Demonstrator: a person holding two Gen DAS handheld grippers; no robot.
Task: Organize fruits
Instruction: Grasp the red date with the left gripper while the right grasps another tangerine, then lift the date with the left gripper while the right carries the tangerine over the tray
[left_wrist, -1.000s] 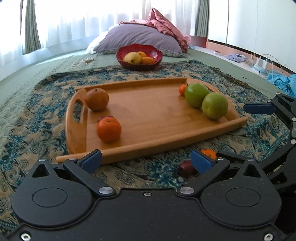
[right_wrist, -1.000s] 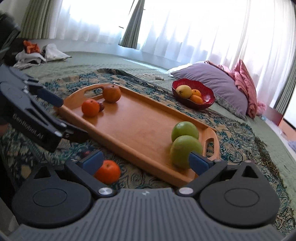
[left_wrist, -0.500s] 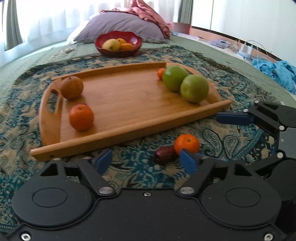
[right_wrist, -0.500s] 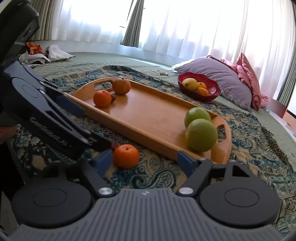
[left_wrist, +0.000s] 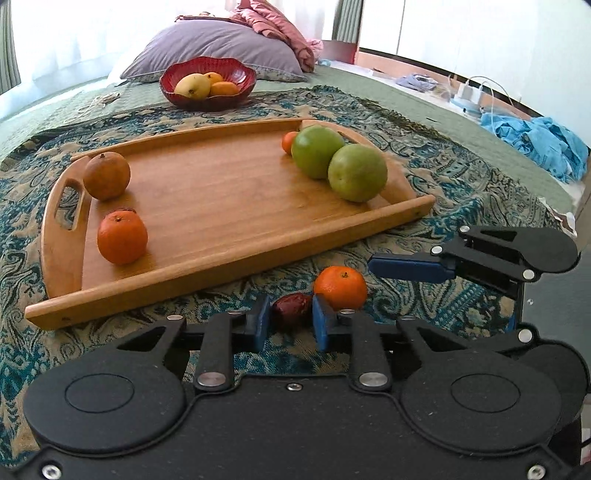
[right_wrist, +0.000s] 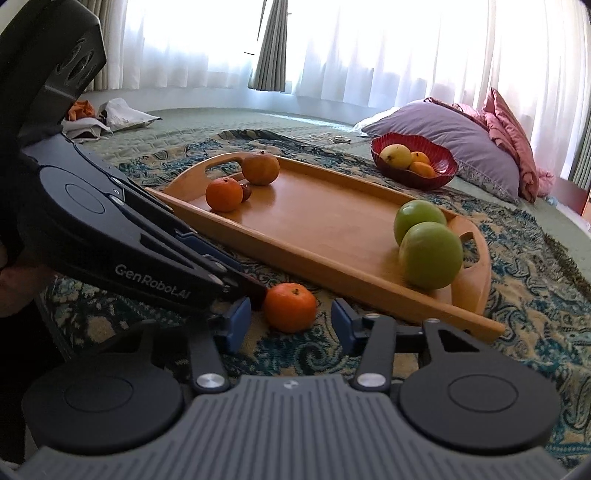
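The left claw (left_wrist: 287, 322) has just been closing and its blue pads now press both sides of a small dark red fruit (left_wrist: 292, 309), wrinkled and date-like, lying on the patterned blanket (left_wrist: 443, 177) just in front of the wooden tray (left_wrist: 221, 273). Touching that fruit at its two o'clock sits a bright mandarin (left_wrist: 340, 288), glossy, with a little green stem scar on top.

The right claw (right_wrist: 290, 324) has also just been closing; the mandarin (right_wrist: 290, 307) sits between its pads, but a gap shows on either side, so nothing is gripped yet.

On the tray, two large green fruits (left_wrist: 338, 162) lean together at the right end with a small orange one (left_wrist: 289, 142) tucked behind them at eleven o'clock. At the left end there is a brownish-orange fruit (left_wrist: 107, 175) by the handle slot and an orange (left_wrist: 122, 237) at its six o'clock.

The right wrist view shows a second small dark fruit (right_wrist: 246, 191) wedged behind that orange, which the left view barely catches. It hides the gripped dark fruit behind the left claw's black body. Only the left view shows the small orange fruit behind the green pair. Both show the red bowl (left_wrist: 236, 79) of yellow and orange fruit at twelve o'clock, before a purple pillow (left_wrist: 221, 48).
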